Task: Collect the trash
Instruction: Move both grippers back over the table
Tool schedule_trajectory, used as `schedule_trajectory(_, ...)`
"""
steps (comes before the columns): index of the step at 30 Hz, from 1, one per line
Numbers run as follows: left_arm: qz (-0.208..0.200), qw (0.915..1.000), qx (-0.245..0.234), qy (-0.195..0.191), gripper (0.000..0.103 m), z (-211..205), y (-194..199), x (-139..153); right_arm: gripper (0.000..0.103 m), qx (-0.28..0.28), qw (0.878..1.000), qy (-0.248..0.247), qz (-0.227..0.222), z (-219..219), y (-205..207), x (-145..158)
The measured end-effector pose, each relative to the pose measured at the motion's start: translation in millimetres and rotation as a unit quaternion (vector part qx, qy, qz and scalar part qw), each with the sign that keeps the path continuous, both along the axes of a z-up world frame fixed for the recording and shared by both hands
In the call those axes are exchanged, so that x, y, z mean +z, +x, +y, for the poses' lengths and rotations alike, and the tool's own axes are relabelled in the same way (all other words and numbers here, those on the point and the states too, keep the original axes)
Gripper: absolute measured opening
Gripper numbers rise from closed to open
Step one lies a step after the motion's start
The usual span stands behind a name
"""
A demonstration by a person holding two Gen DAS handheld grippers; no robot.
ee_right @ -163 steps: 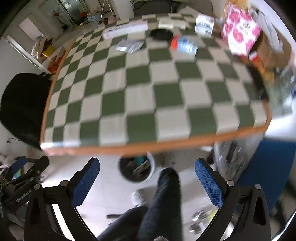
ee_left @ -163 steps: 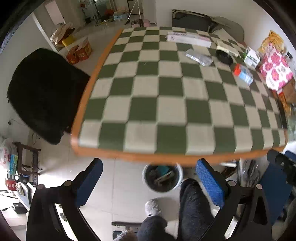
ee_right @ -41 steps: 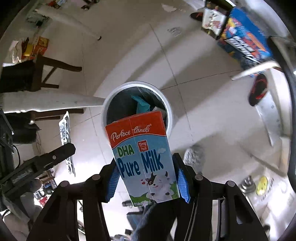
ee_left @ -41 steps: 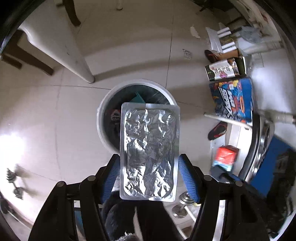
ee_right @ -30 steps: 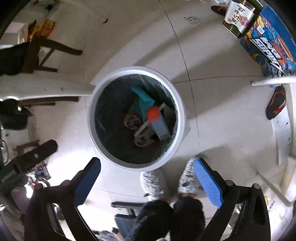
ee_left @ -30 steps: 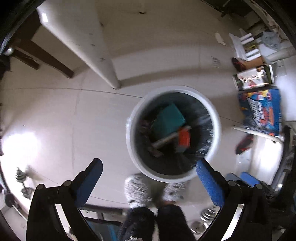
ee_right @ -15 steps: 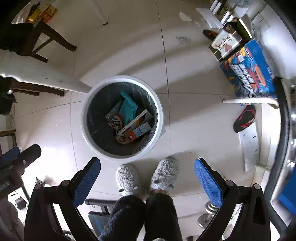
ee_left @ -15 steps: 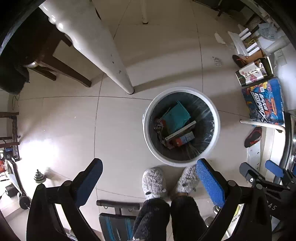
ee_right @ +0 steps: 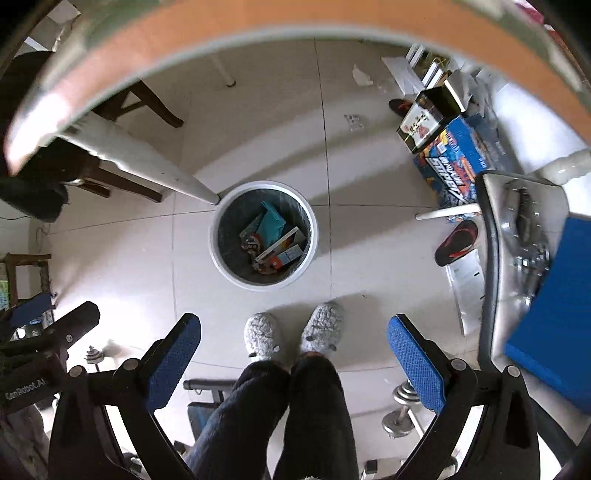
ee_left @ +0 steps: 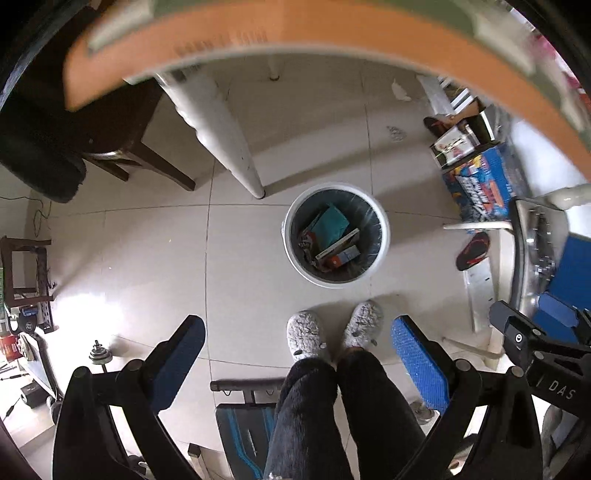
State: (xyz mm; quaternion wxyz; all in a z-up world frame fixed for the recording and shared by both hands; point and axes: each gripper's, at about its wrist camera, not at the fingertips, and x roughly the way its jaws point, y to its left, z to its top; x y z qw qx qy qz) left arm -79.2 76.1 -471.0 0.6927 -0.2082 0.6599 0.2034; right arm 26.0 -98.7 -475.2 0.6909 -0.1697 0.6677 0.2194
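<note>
A white round trash bin [ee_left: 382, 254] stands on the tiled floor under the table, far below both grippers; it also shows in the right wrist view [ee_right: 216, 258]. Inside lie a teal packet [ee_left: 330, 223], a milk carton [ee_left: 341, 256] and other trash. My left gripper [ee_left: 297, 360] is open and empty, high above the floor. My right gripper [ee_right: 293, 356] is open and empty too. Each gripper shows at the edge of the other's view.
The table's orange edge [ee_left: 332, 26] arches across the top of both views. A white table leg [ee_left: 221, 129] stands beside the bin. The person's legs and grey slippers [ee_left: 332, 332] are in front of the bin. Boxes [ee_right: 454, 155], a sandal and dumbbells lie around.
Both grippers let go of the foil tray and the milk carton into the bin, then rose well above it. The table edge has come into view at the top.
</note>
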Motion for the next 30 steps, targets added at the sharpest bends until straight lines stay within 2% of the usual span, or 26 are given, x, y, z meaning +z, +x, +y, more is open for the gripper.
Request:
schedule_trajectory(10, -0.055, 0.9979, -0.009, 0.032, 0.103, -4.8, -19.1, 118.3, 0.102, -0.02, 0.999, 0.038, -0.015, -12.8, -25.8, 133.0)
schedule_trajectory(13, -0.079, 0.9943, -0.013, 0.07, 0.103, -2.0, -10.2, 153.4, 0.102, -0.03, 0.997, 0.068, -0.014, -9.7, -20.8, 167.2)
schedule_trajectory(16, -0.096, 0.9918, -0.004, 0.084, 0.103, 9.5, 6.8, 175.5, 0.102, -0.044, 0.995, 0.093, -0.017, -3.2, -5.3, 193.3)
schedule_trajectory(20, -0.117, 0.9869, 0.006, 0.11, 0.103, 21.3, 44.1, 197.3, 0.102, -0.062, 0.99, 0.121, -0.033, 8.5, 36.4, 224.0)
schedule_trajectory(24, -0.134, 0.9814, 0.013, 0.137, 0.103, 37.3, 99.3, 211.6, 0.102, -0.073, 0.987, 0.135, -0.045, 18.4, 101.8, 244.5)
schedule_trajectory(27, -0.133, 0.9796, 0.021, 0.149, 0.103, 53.0, 154.6, 212.7, 0.102, -0.073, 0.988, 0.129, -0.054, 27.4, 166.1, 251.6)
schedule_trajectory(30, -0.119, 0.9798, 0.034, 0.157, 0.103, 69.6, 210.1, 204.3, 0.102, -0.075, 0.989, 0.113, -0.062, 44.3, 250.6, 248.9)
